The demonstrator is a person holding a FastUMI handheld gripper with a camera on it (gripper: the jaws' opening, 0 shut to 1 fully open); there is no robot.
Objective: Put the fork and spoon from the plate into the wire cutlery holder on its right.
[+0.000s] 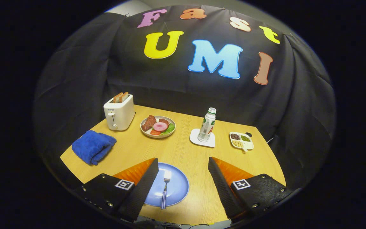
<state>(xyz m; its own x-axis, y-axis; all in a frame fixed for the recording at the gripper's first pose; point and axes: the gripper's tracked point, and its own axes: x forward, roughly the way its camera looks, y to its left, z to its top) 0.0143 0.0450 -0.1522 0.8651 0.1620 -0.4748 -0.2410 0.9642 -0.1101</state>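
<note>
Tabletop [189, 156]: fork [165, 189] on plate [178, 187], tines away, between wide-apart jaws.

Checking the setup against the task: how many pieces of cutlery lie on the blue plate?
1: a metal fork with a blue-and-white checked handle lies on the round blue plate, between the open gripper fingers. The near finger covers part of the plate.

Hidden or unclear items
Blue plate [178, 187]: near-left rim behind claw [183, 183] finger; fork [165, 189] tines too small to count.
</note>
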